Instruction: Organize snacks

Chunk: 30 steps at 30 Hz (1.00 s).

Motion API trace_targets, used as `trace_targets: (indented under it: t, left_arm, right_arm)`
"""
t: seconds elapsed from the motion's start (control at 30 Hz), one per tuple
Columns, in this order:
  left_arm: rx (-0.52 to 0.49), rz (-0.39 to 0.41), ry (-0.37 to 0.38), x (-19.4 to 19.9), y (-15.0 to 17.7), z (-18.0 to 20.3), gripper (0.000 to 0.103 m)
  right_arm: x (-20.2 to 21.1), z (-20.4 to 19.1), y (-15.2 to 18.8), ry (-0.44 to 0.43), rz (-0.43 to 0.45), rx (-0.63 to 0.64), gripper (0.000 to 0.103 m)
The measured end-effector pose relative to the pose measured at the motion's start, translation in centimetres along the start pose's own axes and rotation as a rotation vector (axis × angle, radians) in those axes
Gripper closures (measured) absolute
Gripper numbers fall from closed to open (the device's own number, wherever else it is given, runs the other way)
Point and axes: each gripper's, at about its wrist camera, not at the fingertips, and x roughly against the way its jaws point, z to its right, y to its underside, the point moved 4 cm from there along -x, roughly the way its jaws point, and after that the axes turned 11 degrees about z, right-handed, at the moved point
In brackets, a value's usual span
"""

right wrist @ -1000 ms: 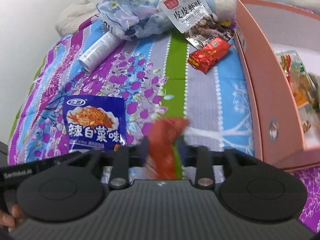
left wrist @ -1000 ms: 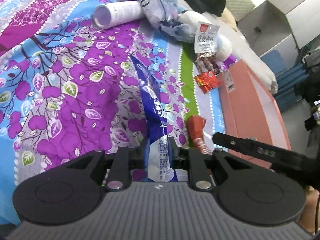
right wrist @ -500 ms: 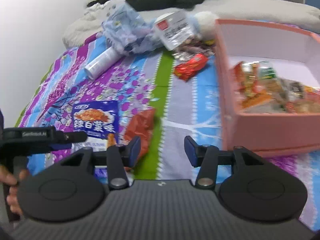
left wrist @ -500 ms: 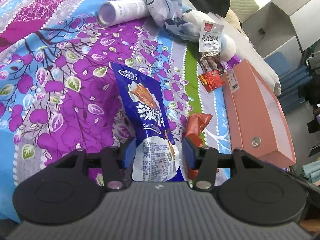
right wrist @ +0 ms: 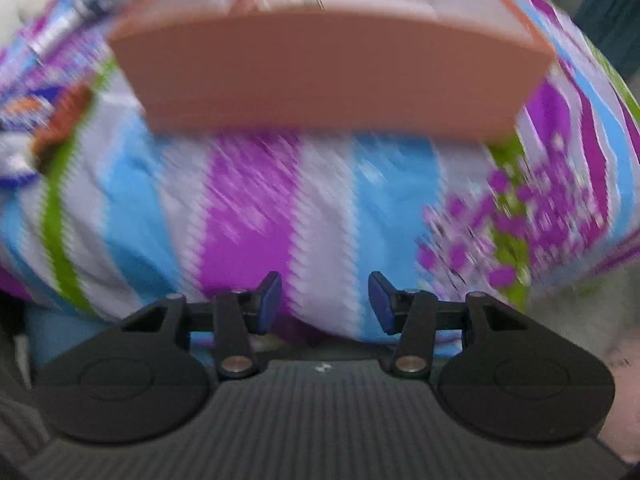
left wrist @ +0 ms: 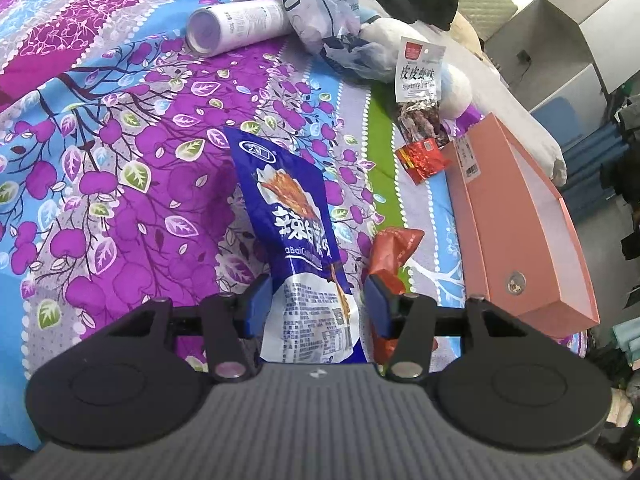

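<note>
We are in the middle of the sorting, and by our judgement most of the work is still in front of us. Our left gripper (left wrist: 318, 304) stands about half open. The blue snack bag (left wrist: 298, 236) lies flat on the bedspread (left wrist: 120, 184), and its white lower end is between the two blue pads. The pads do not seem to press it, so we say the bag is not held now.

Just to the right of this gripper, beside the right pad, lies an orange-red packet (left wrist: 394, 250), also not yet packed. Further ahead and to the right we see a small red foil packet (left wrist: 422, 158), and just behind it a clear packet with a white label (left wrist: 420, 92). The pink box (left wrist: 516, 224) is at the right of the left gripper, with its long side wall towards us. From this view we cannot look inside.

Our right gripper (right wrist: 325, 302) is also about half open and has nothing between its pads, only the striped cover below. Its picture is strongly blurred. The pink box (right wrist: 328, 68) is ahead of it and above; something pale and reddish shows inside, too smeared to name.

So at least four snacks remain on the bed, outside the box. Far ahead of the left gripper, a white can (left wrist: 236, 26) and a crumpled plastic bag (left wrist: 328, 12) also lie there. We cannot tell if they belong to the task.
</note>
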Motion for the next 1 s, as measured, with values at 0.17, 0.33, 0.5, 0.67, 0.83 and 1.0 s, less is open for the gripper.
trace_targets:
  t: [0.17, 0.33, 0.5, 0.67, 0.83, 1.0]
  left_arm:
    - [0.000, 0.003, -0.015, 0.1, -0.2, -0.2, 0.046]
    - [-0.007, 0.007, -0.029, 0.2, -0.4, -0.3, 0.046]
    - [-0.017, 0.001, -0.047, 0.2, -0.5, -0.3, 0.046]
    - [-0.018, -0.011, -0.060, -0.2, -0.4, -0.2, 0.046]
    - [-0.029, -0.017, -0.070, -0.7, -0.4, 0.1, 0.046]
    - [-0.028, -0.024, -0.078, -0.9, -0.1, 0.0, 0.039]
  right_arm:
    - [-3.8, 2.0, 1.8, 0.059, -0.076, 0.021, 0.060]
    - [-7.2, 3.8, 2.2, 0.068, -0.101, -0.024, 0.079]
    - [-10.0, 5.0, 1.9, 0.050, -0.105, -0.086, 0.079]
    - [-12.6, 5.4, 1.8, 0.045, -0.127, -0.113, 0.081]
    - [-13.7, 6.5, 2.6, -0.022, -0.101, -0.173, 0.086]
    - [-11.5, 7.3, 3.6, -0.059, -0.098, -0.182, 0.085]
